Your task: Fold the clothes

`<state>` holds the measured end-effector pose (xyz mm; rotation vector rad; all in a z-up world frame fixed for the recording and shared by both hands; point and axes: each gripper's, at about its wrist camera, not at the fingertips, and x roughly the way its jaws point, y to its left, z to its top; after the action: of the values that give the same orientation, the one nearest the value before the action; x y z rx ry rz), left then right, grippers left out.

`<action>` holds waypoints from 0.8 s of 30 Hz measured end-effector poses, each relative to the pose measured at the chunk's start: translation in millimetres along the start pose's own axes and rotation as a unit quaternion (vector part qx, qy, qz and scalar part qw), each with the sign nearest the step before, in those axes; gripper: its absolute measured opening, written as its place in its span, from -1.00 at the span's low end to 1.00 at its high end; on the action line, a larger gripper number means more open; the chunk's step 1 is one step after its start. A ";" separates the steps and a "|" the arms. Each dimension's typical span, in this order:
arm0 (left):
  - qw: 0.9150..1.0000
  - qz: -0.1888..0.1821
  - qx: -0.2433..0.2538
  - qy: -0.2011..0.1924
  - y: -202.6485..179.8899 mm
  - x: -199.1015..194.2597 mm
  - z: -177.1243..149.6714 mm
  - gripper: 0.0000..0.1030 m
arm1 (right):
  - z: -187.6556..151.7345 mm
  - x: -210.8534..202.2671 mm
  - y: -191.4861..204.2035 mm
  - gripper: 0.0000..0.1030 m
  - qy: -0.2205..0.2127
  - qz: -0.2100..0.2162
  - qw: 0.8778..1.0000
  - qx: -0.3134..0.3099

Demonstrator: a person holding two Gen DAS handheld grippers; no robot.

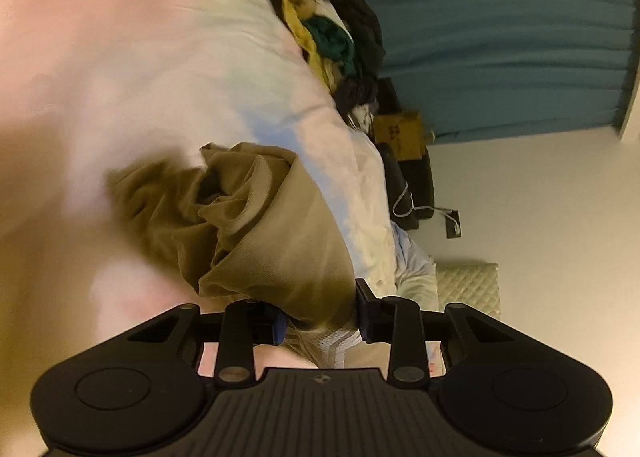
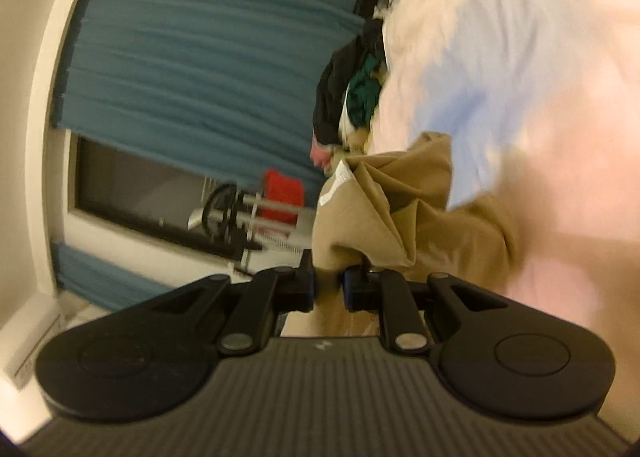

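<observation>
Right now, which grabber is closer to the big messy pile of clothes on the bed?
Hard to call; perhaps the right. Both the left gripper and the right gripper pinch the tan garment, with the clothes pile farther along the bed.

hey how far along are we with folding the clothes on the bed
Early. No folded garment shows in either view. In hand: the tan garment, bunched, with the left gripper and right gripper each gripping part of it. Left: flattening and folding it on the bed, then the pile of clothes behind.
</observation>
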<state>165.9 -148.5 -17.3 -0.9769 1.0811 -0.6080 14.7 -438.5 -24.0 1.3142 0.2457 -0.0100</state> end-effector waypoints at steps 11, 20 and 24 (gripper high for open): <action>0.995 -0.059 0.082 -0.002 -168.8 206.5 82.2 -0.34 | 172.4 69.6 83.1 -0.68 -0.115 -0.030 0.981 -0.150; 0.972 0.068 0.216 0.054 -75.3 287.3 51.9 -0.32 | 144.5 104.8 -60.4 -0.68 -0.071 -0.173 0.971 -0.147; 0.968 0.082 0.225 0.074 -15.6 293.4 38.4 -0.27 | 107.1 92.7 -110.5 -0.68 -0.042 -0.203 0.968 -0.139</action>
<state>313.0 -380.5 -128.5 -0.4497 1.0798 -0.7569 107.4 -557.2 -121.8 0.9637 0.4256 -0.3650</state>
